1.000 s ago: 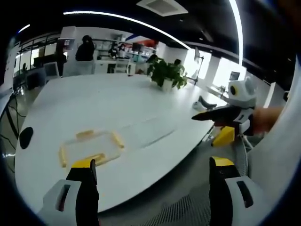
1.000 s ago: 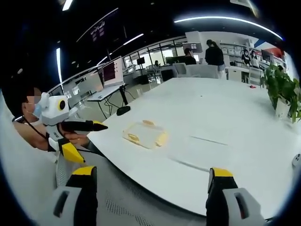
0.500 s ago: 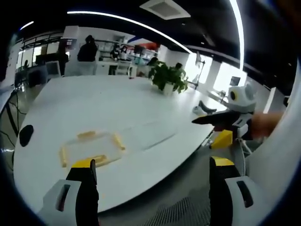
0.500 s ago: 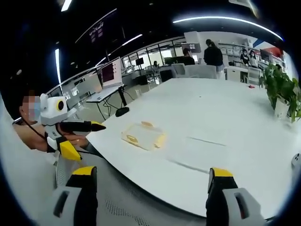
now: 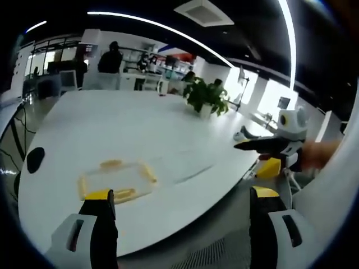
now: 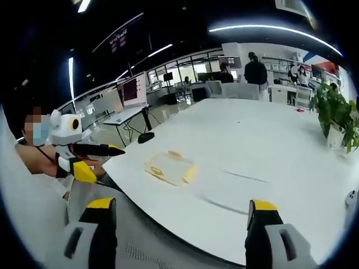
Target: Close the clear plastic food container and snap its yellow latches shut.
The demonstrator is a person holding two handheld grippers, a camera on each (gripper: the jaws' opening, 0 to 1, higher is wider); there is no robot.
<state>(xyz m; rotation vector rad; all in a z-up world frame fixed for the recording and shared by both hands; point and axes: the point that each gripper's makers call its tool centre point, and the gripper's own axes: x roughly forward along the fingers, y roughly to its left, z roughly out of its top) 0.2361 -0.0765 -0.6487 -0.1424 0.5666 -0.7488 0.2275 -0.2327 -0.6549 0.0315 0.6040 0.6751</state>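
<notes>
In the left gripper view, my left tongs [image 5: 178, 204] stand wide apart and hold nothing, hovering off the near edge of a big white worktop [image 5: 112, 123]. The clear food container [image 5: 116, 178] lies flat on the worktop near that edge, just beyond my left jaw. Its long axis runs left to right, with yellow latches [image 5: 148, 172] along its rim. Its clear lid [image 5: 182, 162] lies flat beside it on the right. A dark mouse [image 5: 35, 159] sits at the far left edge, and a potted plant [image 5: 206, 96] stands far across on the right. My right tongs [image 5: 255, 145] reach in from the right, off the worktop; I cannot tell their gap here.

In the right gripper view, my right tongs [image 6: 178, 204] stand wide and empty. The container [image 6: 170, 166] lies ahead near the worktop's [image 6: 269, 145] left edge, nothing between. My left tongs [image 6: 106, 150] point in from the left. People [image 6: 256, 72] stand far back.
</notes>
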